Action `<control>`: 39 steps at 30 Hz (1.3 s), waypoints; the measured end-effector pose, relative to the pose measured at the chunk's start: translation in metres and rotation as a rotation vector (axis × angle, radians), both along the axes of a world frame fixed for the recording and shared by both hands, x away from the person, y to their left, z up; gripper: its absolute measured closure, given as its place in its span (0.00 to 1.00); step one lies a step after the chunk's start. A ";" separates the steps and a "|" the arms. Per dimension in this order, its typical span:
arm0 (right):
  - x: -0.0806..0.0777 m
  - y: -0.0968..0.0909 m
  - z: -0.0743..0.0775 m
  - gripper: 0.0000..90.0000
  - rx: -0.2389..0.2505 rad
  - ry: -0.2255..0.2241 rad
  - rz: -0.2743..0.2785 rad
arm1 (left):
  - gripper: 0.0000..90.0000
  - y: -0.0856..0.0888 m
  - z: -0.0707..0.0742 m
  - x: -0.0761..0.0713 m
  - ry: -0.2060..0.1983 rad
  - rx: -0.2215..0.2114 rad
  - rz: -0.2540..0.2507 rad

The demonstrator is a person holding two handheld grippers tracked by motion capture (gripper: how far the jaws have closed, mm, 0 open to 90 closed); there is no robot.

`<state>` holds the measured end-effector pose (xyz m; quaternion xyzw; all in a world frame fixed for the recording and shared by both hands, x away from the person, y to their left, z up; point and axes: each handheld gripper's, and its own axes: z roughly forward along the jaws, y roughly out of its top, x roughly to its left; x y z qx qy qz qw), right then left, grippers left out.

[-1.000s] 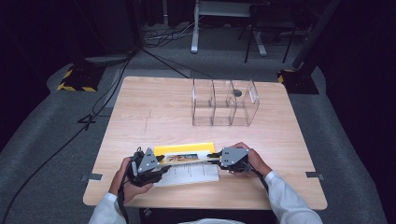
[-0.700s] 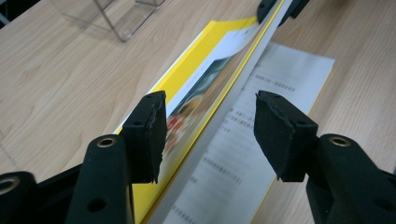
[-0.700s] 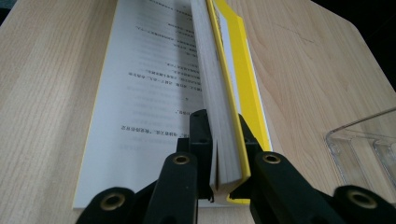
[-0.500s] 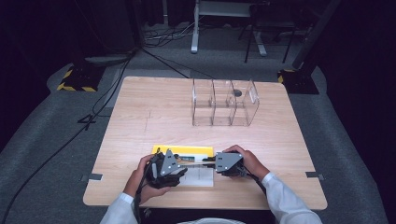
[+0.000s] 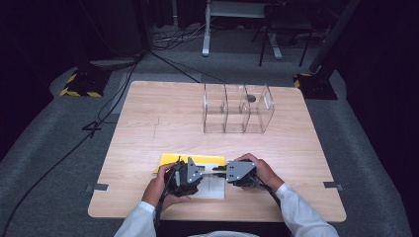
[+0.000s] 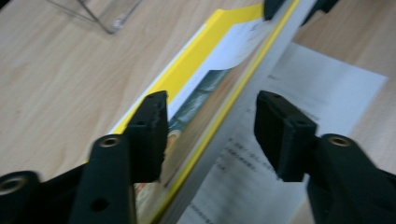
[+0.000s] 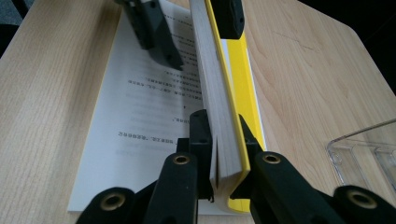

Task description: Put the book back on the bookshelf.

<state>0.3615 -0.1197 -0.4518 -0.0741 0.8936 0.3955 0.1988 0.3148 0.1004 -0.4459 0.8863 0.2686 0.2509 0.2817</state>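
Book [image 7: 224,135] text too blurred to read; right claw [image 7: 219,140] clamps it.

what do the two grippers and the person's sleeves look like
The left gripper and right gripper each have a grey three-cornered plate on a black body. The gripper views show black jaws with brass-coloured rivets and blocky black pads. Both sleeves are white.

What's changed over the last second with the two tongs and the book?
The left tongs slid along the book toward the right tongs. Their jaws have just been closing a little but stand apart on either side of the raised block of pages, not pressing it. The right tongs remain clamped on that block. The open page, the table and the clear organizer are as before.
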 end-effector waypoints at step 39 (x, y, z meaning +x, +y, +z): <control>0.039 -0.033 -0.042 0.53 0.029 0.291 -0.207 | 0.93 0.010 0.027 -0.014 -0.154 0.028 -0.077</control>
